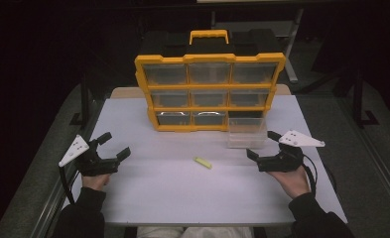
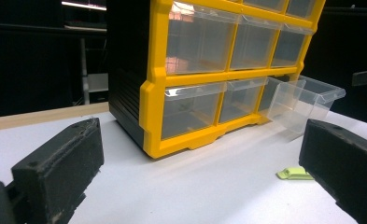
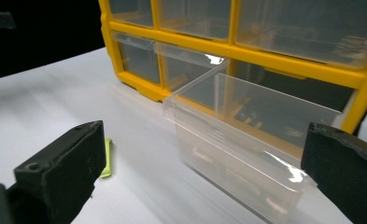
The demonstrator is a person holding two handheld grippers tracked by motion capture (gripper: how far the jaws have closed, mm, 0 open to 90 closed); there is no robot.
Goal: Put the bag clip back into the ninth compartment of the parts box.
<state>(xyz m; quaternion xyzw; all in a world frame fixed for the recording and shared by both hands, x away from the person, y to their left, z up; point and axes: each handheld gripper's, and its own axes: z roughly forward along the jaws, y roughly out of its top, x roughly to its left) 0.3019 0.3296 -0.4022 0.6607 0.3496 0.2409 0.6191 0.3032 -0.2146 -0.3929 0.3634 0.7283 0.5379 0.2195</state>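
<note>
Both grippers idle, a small part waiting mid-tabletop

The left gripper sits near the tabletop's left edge, jaws wide, empty. The yellow-green clip lies flat mid-tabletop, long axis slanting left-back to right-front. The clear drawer stands pulled out of the organizer; a careless reach might knock it. The right gripper likewise gapes empty.

A dim workshop or lab: a yellow parts organizer on a white worktable.
</note>
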